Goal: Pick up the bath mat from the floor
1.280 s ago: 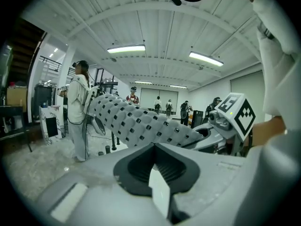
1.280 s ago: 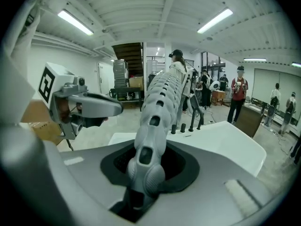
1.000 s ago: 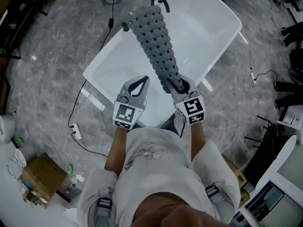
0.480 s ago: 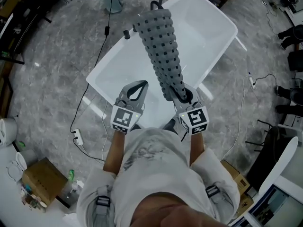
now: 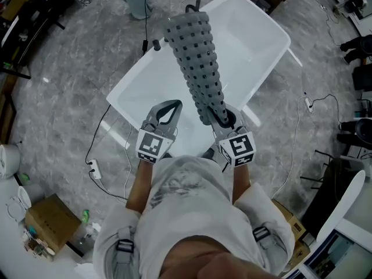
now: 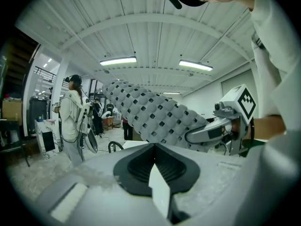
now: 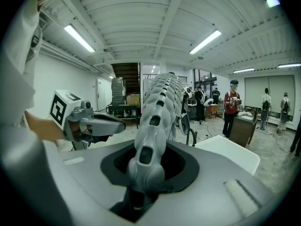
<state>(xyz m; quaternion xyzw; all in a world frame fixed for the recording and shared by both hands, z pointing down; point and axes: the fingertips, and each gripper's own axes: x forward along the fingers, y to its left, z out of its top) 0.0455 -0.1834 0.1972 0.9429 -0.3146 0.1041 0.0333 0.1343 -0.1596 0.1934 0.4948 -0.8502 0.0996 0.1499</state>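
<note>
The bath mat (image 5: pixel 196 57) is grey rubber with many square holes, rolled or folded into a long strip. It sticks out stiffly from my right gripper (image 5: pixel 223 115), which is shut on its near end, and reaches out over the white bathtub (image 5: pixel 129 90). In the right gripper view the mat (image 7: pixel 157 109) runs straight away from the jaws (image 7: pixel 141 173). My left gripper (image 5: pixel 172 104) hovers beside it to the left, shut and holding nothing. In the left gripper view the mat (image 6: pixel 153 117) crosses from the right gripper (image 6: pixel 203 133).
A black faucet (image 5: pixel 195 0) stands at the tub's far rim. Cables and a power strip (image 5: pixel 93 167) lie on the grey floor at the left. A cardboard box (image 5: pixel 51 217) is at the lower left. Several people (image 7: pixel 231 105) stand farther off in the room.
Both grippers have come up a little over the tub, the right one carrying the mat with it. Neither grip has changed.
</note>
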